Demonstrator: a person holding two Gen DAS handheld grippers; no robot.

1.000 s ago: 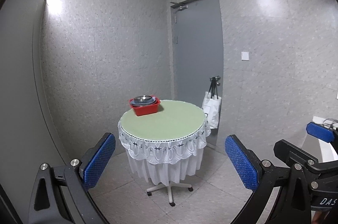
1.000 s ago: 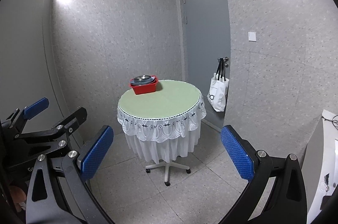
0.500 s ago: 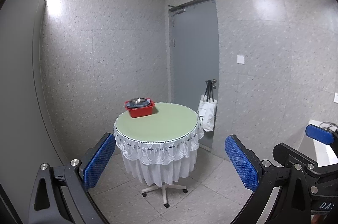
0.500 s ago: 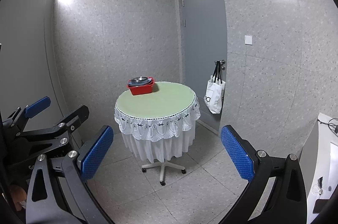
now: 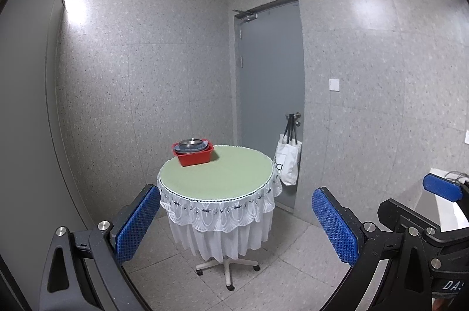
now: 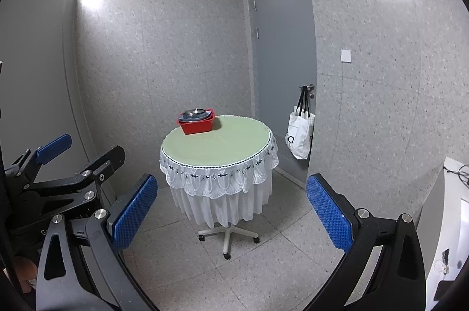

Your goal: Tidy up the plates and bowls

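Note:
A red bin (image 5: 194, 156) stands at the far left edge of a round table (image 5: 217, 173) with a green top and white lace skirt. It holds stacked grey-blue plates with a metal bowl (image 5: 192, 143) on top. The bin also shows in the right wrist view (image 6: 197, 125). My left gripper (image 5: 234, 223) is open and empty, well short of the table. My right gripper (image 6: 231, 217) is open and empty too, also far back. The left gripper shows at the left of the right wrist view (image 6: 79, 155).
The table stands on a wheeled pedestal base (image 5: 228, 270) on a tiled floor. A grey door (image 5: 269, 94) is behind it, with a white tote bag (image 5: 288, 161) hanging from the handle. A white counter (image 6: 448, 223) is at the right.
Both grippers have drawn back and tilted up from the table, which looks smaller and lower in view. Both stay open and empty.

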